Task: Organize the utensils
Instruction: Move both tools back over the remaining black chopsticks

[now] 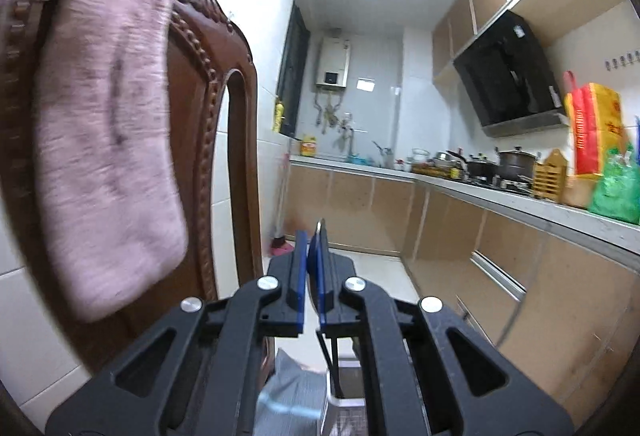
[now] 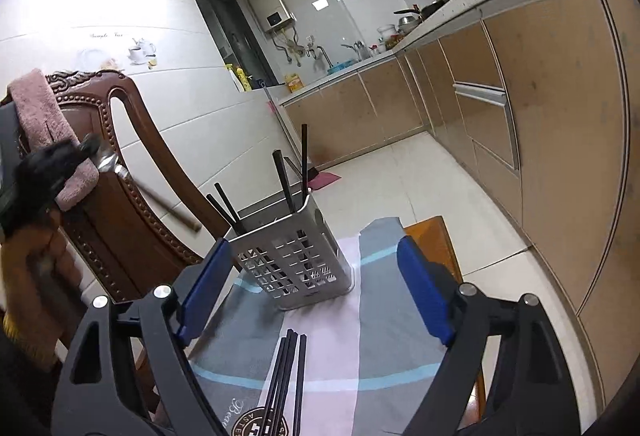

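My left gripper (image 1: 312, 236) is shut on a spoon; only a thin metal edge (image 1: 319, 227) shows between the blue pads. The right wrist view shows that gripper (image 2: 82, 149) as a dark blur at the left, with the spoon's metal bowl (image 2: 107, 160) at its tip and the long wooden handle (image 2: 168, 209) slanting down to the right. My right gripper (image 2: 312, 248) stands open over the table. A perforated metal utensil holder (image 2: 296, 268) with several black chopsticks (image 2: 304, 155) upright in it stands just beyond its fingertips. Loose black chopsticks (image 2: 288, 376) lie on the cloth beneath the open jaws.
A carved wooden chair (image 2: 120, 220) with a pink towel (image 1: 112, 107) over its back stands close on the left. The striped cloth (image 2: 384, 356) covers the small wooden table (image 2: 430, 236). Kitchen cabinets (image 2: 540, 155) and a crowded counter (image 1: 480, 175) run along the right.
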A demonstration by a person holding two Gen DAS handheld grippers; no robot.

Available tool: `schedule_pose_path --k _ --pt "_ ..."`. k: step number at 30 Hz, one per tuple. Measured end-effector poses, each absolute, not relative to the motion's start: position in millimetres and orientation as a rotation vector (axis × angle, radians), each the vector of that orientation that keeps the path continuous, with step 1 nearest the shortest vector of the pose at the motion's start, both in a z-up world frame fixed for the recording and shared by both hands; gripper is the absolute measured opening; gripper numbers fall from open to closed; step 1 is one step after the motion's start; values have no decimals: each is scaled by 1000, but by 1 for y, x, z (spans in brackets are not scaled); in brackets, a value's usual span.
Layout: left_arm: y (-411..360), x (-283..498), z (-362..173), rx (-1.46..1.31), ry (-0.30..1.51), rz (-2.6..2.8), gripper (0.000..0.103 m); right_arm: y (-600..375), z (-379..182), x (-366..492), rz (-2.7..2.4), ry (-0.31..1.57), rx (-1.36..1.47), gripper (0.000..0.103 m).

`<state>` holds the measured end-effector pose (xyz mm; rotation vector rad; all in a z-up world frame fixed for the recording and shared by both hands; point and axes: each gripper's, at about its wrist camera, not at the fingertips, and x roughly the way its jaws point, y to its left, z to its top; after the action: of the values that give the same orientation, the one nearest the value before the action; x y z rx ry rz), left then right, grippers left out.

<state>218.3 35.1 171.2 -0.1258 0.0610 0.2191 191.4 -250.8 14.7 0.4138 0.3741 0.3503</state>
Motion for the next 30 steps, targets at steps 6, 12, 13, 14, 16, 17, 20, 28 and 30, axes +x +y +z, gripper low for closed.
schedule_pose_path --k 6,12,13,14,16,17,20,28,30 --pt "28 277 137 -115 91 333 5 -256 15 196 362 377 441 83" --pt "24 315 82 -113 196 372 5 -262 13 200 373 388 468 83" --pt "22 318 75 -110 208 374 5 -264 14 201 376 387 478 83" --pt "21 320 66 -105 217 378 5 -264 14 201 379 387 483 83" --pt "16 320 50 -89 226 382 5 -265 14 201 384 386 484 83" --pt "14 320 44 -83 230 378 5 -264 15 201 389 387 485 83" --pt "9 320 28 -58 241 361 5 -263 15 202 400 392 485 83" --pt "-1 278 20 2 239 242 63 -257 15 204 432 414 467 83" --pt "2 252 25 -3 266 160 65 -254 16 203 447 421 446 83"
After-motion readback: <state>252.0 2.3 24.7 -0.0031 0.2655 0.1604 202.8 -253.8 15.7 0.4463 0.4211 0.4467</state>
